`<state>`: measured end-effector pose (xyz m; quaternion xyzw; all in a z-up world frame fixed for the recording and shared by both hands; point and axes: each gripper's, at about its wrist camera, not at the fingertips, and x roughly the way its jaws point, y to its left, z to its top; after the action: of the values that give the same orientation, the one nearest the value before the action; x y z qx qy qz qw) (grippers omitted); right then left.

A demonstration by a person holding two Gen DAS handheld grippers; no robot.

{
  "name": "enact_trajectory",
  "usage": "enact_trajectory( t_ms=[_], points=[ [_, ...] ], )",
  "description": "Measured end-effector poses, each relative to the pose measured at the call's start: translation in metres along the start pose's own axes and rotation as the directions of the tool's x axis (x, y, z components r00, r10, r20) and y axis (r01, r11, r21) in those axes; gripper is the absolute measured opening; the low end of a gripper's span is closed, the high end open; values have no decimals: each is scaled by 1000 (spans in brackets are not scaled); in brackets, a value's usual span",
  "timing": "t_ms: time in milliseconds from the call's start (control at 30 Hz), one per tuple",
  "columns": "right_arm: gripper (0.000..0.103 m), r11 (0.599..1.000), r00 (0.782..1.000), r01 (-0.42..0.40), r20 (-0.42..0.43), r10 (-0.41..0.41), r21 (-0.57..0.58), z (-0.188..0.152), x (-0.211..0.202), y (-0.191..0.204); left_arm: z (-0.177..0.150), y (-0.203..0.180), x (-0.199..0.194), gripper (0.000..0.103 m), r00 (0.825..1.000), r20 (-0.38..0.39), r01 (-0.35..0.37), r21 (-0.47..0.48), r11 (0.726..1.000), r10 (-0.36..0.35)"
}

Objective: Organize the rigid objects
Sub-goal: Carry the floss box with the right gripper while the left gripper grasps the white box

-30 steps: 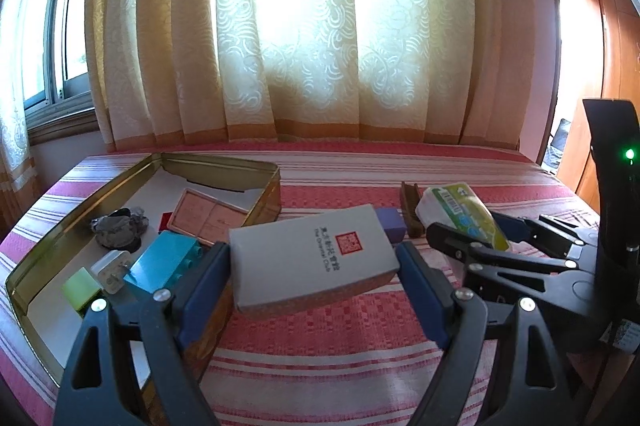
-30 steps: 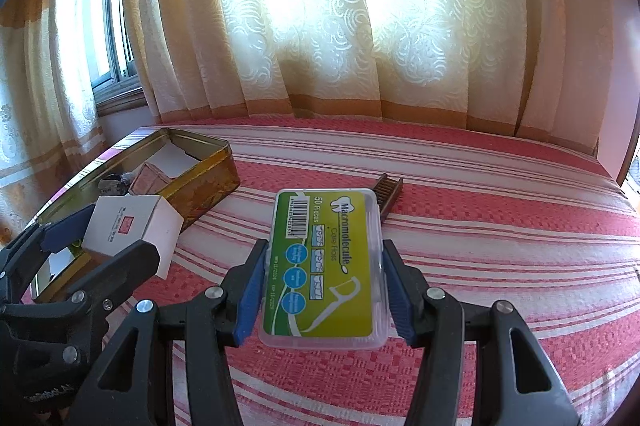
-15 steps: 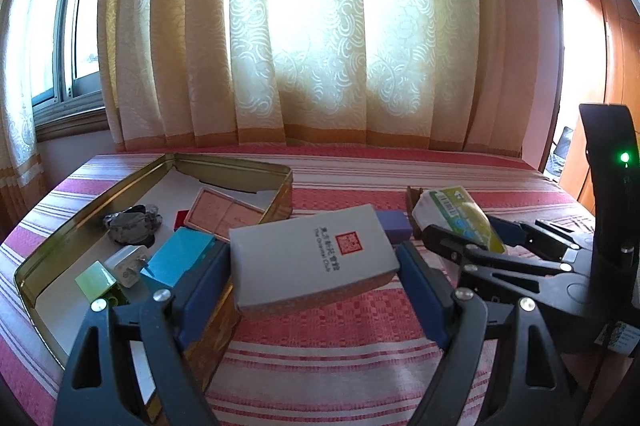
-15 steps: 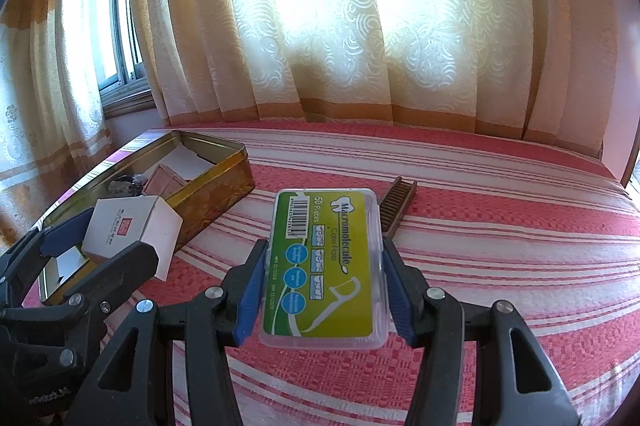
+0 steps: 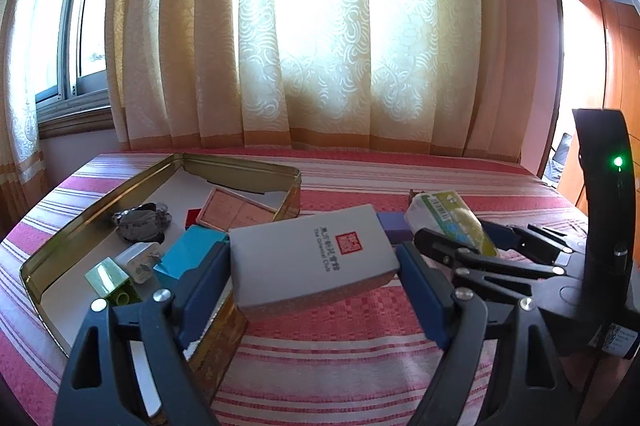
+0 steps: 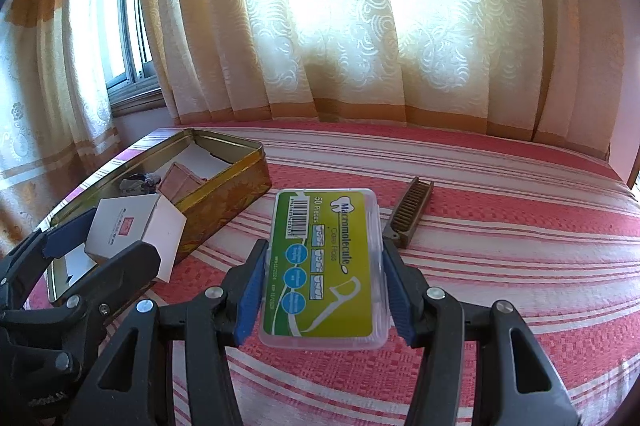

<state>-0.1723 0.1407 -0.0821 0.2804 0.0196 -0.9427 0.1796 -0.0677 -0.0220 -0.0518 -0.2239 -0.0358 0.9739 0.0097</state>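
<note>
A grey box is pinched between the blue pads of the left tool and held above the near corner of the gold tin. A green floss case is clamped by the right tool over the red striped cloth. In the tin lie a teal box, a white plug and a pink box. A brown comb rests on the cloth just beyond the case.
</note>
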Motion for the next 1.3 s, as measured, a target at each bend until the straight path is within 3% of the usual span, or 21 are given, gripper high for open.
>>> enact_trajectory(
  t_ms=[1033, 1300],
  points=[
    [56, 999, 999, -33, 16, 33, -1, -1, 0, 16, -3, 19, -20, 84, 997, 76, 31, -21, 999, -29],
    [56, 999, 999, -47, 23, 47, -3, -1, 0, 20, -1, 30, -24, 84, 996, 92, 4, -22, 1000, -2]
  ],
)
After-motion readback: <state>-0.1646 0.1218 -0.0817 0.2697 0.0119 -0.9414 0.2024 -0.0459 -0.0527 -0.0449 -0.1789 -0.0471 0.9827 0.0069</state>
